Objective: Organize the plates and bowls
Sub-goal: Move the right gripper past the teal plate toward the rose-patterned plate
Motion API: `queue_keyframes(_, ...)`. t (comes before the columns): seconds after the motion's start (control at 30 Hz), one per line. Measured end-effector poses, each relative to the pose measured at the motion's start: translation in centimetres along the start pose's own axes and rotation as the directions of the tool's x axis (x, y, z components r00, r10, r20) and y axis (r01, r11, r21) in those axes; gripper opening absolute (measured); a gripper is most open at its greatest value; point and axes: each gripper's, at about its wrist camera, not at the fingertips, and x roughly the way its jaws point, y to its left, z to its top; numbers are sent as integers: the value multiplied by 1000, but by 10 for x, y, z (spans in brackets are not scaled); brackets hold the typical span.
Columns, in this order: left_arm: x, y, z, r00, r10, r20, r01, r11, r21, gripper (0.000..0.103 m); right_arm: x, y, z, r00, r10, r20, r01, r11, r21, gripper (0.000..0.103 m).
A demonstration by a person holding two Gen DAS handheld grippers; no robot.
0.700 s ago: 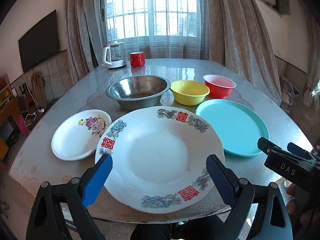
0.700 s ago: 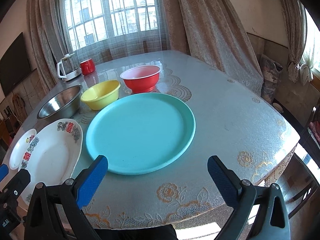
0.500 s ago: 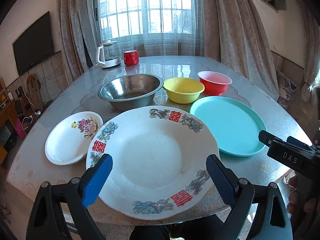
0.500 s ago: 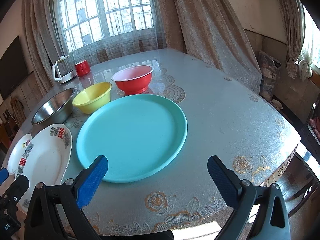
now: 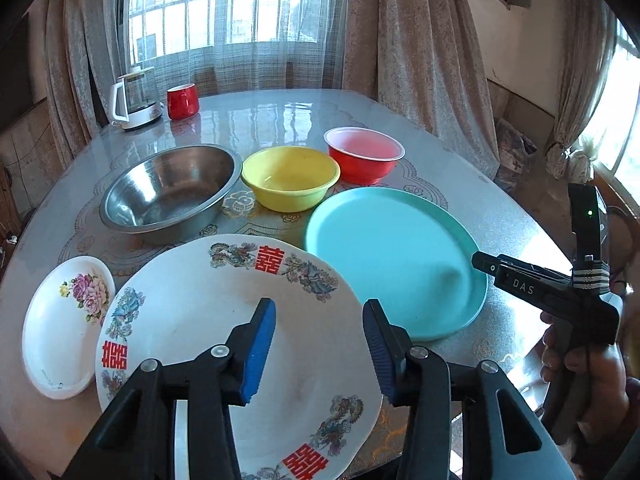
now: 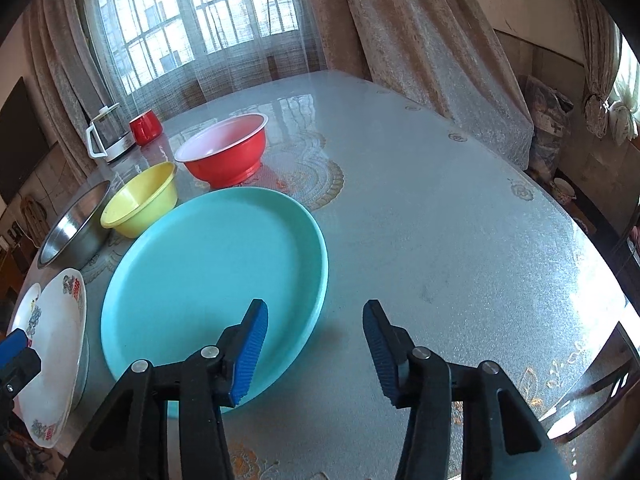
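The left gripper (image 5: 319,344) is hovering over the large white plate (image 5: 192,320) with red characters, its 2 blue fingers (image 5: 262,350) standing apart with nothing between them, the right one poised near the plate's right rim. The right gripper (image 6: 316,350) is hanging over the near edge of the teal plate (image 6: 208,264), its fingers (image 6: 252,354) also released and gripping nothing: the left one is showing above the plate's surface, the right one above bare tabletop (image 6: 460,240).

The plates are lying in a row along the near side: a small floral plate (image 5: 60,328) at the left, the large white plate just beside it, then the teal plate. Behind them 3 bowls are sitting side by side: a steel bowl (image 5: 168,196), a yellow bowl (image 5: 290,178) and a red bowl (image 5: 362,156). Far back, a kettle (image 5: 134,98) and a red cup (image 5: 183,101) are standing near the window. A hand (image 5: 580,368) is holding the right gripper's handle.
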Motion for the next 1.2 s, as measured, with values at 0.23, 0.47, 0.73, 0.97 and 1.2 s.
queue_keyframes(0.23, 35, -5, 43, 996, -49, -72, 53, 998, 45, 37, 17, -4, 18, 999, 23, -25, -24, 999, -27, 33)
queue_keyframes(0.47, 85, -5, 66, 981, -97, -168, 105, 994, 43, 37, 23, 7, 23, 998, 46, -51, -53, 987, -149, 16)
queue_keyframes(0.73, 118, -9, 67, 964, -108, -244, 126, 990, 59, 37, 22, 1, 27, 997, 46, -63, -57, 980, -188, 12)
queue_keyframes(0.97, 121, -25, 67, 964, -111, -241, 144, 982, 125, 38, 23, -13, 31, 998, 32, -53, -40, 988, -149, 10)
queue_keyframes(1.2, 129, -59, 58, 946, -157, -284, 209, 965, 160, 38, 22, -26, 32, 997, 60, -58, -65, 994, -88, 10)
